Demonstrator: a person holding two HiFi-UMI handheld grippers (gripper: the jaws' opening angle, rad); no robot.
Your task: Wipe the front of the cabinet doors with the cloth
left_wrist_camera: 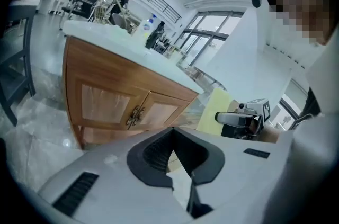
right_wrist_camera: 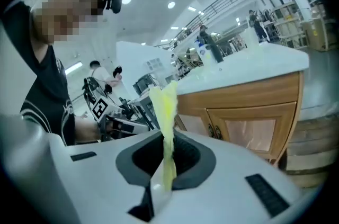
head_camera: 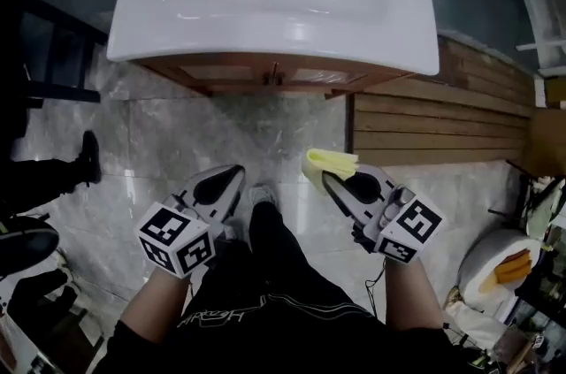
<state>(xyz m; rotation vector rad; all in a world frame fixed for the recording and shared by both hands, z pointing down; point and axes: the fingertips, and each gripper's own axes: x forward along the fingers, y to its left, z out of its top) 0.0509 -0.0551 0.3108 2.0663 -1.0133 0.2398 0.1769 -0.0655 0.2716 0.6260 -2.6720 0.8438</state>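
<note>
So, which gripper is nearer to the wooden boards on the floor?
Right. The right gripper, shut on the cloth, hangs just short of the boards; the left gripper is farther, to their left.

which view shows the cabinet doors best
Left gripper view: both cabinet doors and handles show nearly whole. Right gripper view hides part of one behind the right gripper; head view sees only their tops.

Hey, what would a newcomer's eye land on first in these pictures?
The bright yellow cloth stands out, pinched in the right hand-held gripper above the grey floor. Ahead sits a glossy white sink over wooden cabinet doors, while the left hand-held gripper is shut on nothing.
</note>
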